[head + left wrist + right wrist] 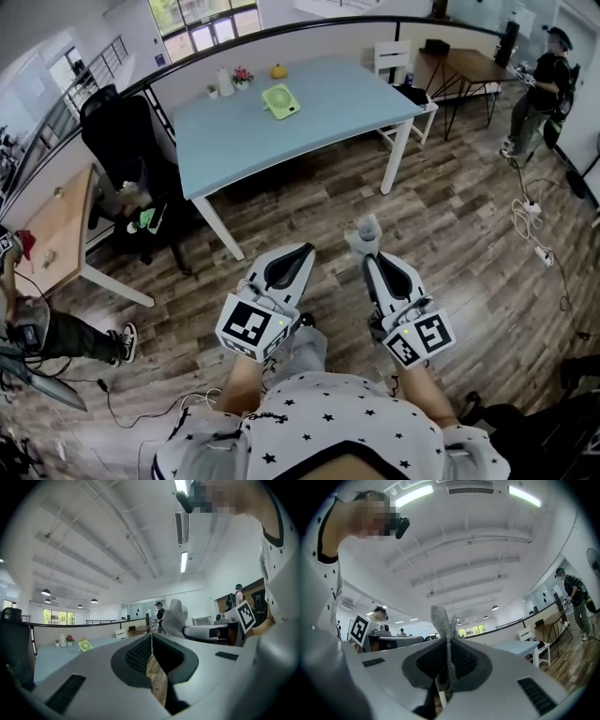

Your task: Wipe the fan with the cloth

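Note:
A small green fan [280, 100] lies on the light blue table [328, 117], well ahead of both grippers. My right gripper [367, 255] is shut on a grey cloth [366, 232], which sticks up past its tips. In the right gripper view the cloth [444, 620] is pinched between the jaws of the right gripper [448, 641]. My left gripper [302, 251] is shut with nothing in it, level with the right one over the wooden floor. The left gripper view shows its jaws closed [151, 637], the fan [85, 645] far off and the cloth [174, 618] to the right.
A bottle [225, 82], a flower pot [242, 77] and a yellow item [277, 70] stand at the table's back edge. A black office chair [122, 141] is left of it, a white chair [394, 58] and wooden table [469, 66] right. Cables [530, 220] trail on the floor near a person [539, 84].

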Available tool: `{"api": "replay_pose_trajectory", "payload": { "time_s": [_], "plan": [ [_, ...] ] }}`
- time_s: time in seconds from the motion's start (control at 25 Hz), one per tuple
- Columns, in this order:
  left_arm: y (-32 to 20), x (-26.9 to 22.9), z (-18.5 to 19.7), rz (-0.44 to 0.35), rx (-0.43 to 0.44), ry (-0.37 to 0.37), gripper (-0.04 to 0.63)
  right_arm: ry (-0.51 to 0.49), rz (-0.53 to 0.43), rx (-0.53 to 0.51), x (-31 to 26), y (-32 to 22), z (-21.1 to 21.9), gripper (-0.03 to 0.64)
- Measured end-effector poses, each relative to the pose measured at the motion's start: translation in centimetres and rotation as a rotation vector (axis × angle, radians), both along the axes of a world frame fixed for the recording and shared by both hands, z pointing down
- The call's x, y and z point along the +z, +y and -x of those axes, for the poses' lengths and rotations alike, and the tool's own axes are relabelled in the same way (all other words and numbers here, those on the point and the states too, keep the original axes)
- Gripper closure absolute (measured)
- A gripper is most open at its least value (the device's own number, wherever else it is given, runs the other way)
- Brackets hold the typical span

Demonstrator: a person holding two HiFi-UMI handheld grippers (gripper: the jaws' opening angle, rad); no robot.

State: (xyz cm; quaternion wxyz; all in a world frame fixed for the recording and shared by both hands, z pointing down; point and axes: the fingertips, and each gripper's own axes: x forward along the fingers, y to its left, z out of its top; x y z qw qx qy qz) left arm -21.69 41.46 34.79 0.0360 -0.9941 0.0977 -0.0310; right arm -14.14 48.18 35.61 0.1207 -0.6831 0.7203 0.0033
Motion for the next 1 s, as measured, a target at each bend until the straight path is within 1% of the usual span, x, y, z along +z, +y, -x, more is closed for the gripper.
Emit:
{"api": "replay_pose_trajectory", "payload": {
  "time_s": [0.36,0.68,1.0],
  "plan": [
    [-6.5,0.9,-2.9,0.024,0.012,-0.007,0.561,-0.014,0.019,0.018,0.6,-6.4,-2.8,0.597],
    [-13.0,2.3,-3.9,0.048,-0.029,-0.024,0.561,-0.025,0.045,-0.035,1.7,-13.3,-4.3,0.597],
    [-19.1,2.3,-4.3,0.047,-0.056,-0.016,0.561,-0.013,0.046,-0.068,1.5,-19.7,-4.8,0.597]
  ]
}}
